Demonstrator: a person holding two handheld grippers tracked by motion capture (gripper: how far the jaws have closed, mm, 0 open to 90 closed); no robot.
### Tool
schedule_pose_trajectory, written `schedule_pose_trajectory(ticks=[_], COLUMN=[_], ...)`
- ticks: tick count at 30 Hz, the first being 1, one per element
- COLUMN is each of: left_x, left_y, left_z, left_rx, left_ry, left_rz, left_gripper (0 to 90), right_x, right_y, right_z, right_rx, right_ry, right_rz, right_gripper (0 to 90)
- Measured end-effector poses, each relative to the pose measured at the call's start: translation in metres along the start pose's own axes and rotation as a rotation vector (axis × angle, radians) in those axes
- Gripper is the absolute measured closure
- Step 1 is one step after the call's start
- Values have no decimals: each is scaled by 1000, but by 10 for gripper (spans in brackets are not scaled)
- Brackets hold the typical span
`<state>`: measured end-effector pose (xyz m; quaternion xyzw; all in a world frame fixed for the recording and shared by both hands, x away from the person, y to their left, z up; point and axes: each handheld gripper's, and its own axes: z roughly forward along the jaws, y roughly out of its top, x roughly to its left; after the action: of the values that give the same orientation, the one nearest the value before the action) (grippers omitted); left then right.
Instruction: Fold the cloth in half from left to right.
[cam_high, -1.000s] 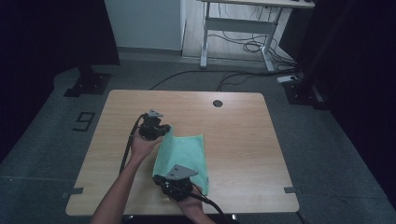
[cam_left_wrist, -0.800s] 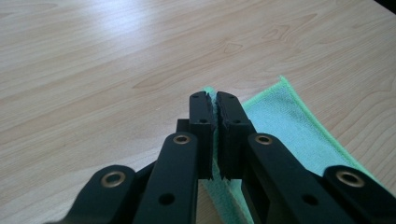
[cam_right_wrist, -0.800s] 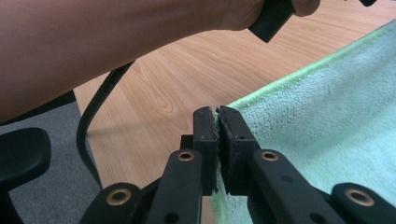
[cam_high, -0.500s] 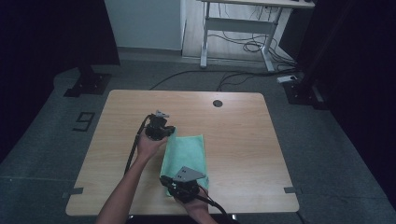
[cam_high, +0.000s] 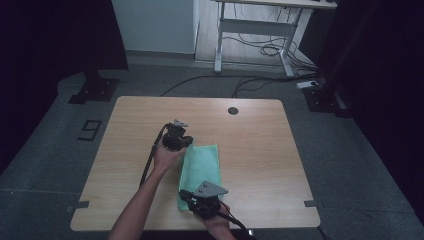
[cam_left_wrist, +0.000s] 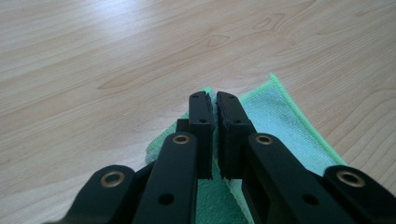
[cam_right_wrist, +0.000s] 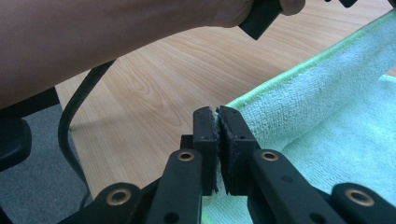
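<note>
Cloth (cam_high: 201, 170) corners pinched between both grippers' closed jaws.

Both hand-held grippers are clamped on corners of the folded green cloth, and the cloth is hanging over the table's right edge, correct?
Not quite. Each hand-held gripper, left and right, is shut on the green cloth, but the high view shows the cloth lying flat on the table, near the middle toward the person's side, well inside the right edge.

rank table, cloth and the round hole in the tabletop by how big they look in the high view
1. table
2. cloth
3. hole
</note>
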<state>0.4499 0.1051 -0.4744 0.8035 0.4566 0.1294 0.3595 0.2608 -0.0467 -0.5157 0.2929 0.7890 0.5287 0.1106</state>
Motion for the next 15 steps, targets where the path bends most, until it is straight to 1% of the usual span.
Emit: schedule_pose_trajectory(ticks=[5, 6, 8, 15], left_x=[-3, -3, -5, -11], left_y=[1, 2, 2, 3], left_z=[4, 4, 6, 12], left_rx=[11, 9, 14, 18], left_ry=[0, -3, -3, -3], left_rz=[4, 0, 7, 11], left_gripper=[856, 856, 856, 857], right_x=[-4, -4, -5, -10], right_y=[-4, -6, -9, -12], right_z=[-4, -4, -7, -12], right_rx=[-9, -7, -9, -3], right_ry=[-2, -8, -15, -23], right_rz=[18, 18, 17, 24], right_gripper=[853, 853, 853, 854])
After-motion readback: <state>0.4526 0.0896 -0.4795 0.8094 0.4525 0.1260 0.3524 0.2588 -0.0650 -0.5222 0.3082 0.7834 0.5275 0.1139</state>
